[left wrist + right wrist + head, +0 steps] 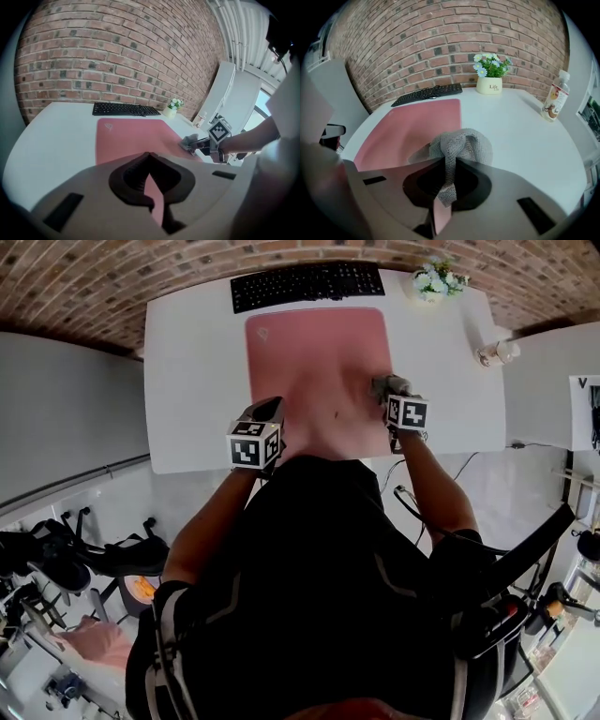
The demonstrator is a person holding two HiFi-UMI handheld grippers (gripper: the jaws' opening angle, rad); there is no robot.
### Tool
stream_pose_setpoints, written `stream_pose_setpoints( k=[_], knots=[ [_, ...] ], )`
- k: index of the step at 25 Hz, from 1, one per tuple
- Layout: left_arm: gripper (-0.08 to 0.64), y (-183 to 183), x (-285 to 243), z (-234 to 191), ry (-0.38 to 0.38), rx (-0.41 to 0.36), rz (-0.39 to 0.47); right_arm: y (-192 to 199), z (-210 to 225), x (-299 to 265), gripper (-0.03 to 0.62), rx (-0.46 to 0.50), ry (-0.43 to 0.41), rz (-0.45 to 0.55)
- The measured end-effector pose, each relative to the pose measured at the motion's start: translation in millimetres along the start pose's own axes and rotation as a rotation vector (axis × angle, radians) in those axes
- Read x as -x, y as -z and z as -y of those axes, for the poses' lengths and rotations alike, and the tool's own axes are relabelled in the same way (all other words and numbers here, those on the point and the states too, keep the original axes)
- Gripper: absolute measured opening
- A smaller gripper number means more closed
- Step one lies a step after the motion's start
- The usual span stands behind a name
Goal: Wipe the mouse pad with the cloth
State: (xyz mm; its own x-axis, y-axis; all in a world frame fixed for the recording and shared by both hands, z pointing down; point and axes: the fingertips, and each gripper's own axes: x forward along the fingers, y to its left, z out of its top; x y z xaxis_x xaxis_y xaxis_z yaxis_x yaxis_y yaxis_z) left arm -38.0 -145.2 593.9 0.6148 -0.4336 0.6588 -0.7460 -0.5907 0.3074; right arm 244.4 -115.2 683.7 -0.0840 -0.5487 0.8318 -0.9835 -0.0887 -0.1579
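Left gripper (269, 409): at 7 o'clock of the mouse pad, over its near-left corner; jaws drawn almost together with nothing between them.
Mouse pad (319, 362): pink, flat on the white table (187, 381), with the keyboard (307, 284) at its 12 o'clock.
Cloth (389, 385): grey mesh, at 4 o'clock on the pad near its right edge. It bunches in a loop ahead of the jaws, and I cannot tell whether it presses on the pad.
Right gripper (392, 390): clamped on a fold of the cloth, with a tail hanging down between the jaws.
Step in hand: wiping, judged to be at the pad's right side, with most of the surface towards 9 and 12 o'clock likely left to cover.
Doing it well: lower the wad until it sits flat on the pad. Sweep in overlapping strokes from 3 towards 9 o'clock. Keep the grip tight so the fold does not slip.
Left gripper's part: pressing the near-left corner would probably stop the pad sliding.
Hazard: the flower pot (433, 282) at 1 o'clock stands just off the pad, so end far strokes short of it.
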Motion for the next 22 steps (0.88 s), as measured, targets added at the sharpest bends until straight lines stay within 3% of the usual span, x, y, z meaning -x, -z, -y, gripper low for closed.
stream_pose_setpoints(
  k=[3, 7, 12, 18, 22],
  knots=[
    [0.0, 0.5, 0.9, -4.2, -0.017, 0.03, 0.011, -18.7, -10.5, 7.2, 0.031, 0.041, -0.019, 0.03],
    [0.0, 2.5, 13.1, -15.7, -0.068, 0.077, 0.039, -57.3, -60.4, 10.8, 0.031, 0.167, -0.077, 0.077],
    [0.0, 11.5, 39.2, -40.8, -0.153, 0.142, 0.057, -88.1, -169.9, -8.0, 0.031, 0.296, -0.276, 0.093],
    [0.0, 35.1, 75.0, -71.5, -0.271, 0.21, 0.045, -84.0, -290.1, -43.7, 0.031, 0.422, -0.442, 0.038],
    [0.0, 42.9, 91.8, -80.4, -0.313, 0.23, 0.029, -69.1, -329.6, -69.5, 0.031, 0.478, -0.48, -0.022]
  ],
)
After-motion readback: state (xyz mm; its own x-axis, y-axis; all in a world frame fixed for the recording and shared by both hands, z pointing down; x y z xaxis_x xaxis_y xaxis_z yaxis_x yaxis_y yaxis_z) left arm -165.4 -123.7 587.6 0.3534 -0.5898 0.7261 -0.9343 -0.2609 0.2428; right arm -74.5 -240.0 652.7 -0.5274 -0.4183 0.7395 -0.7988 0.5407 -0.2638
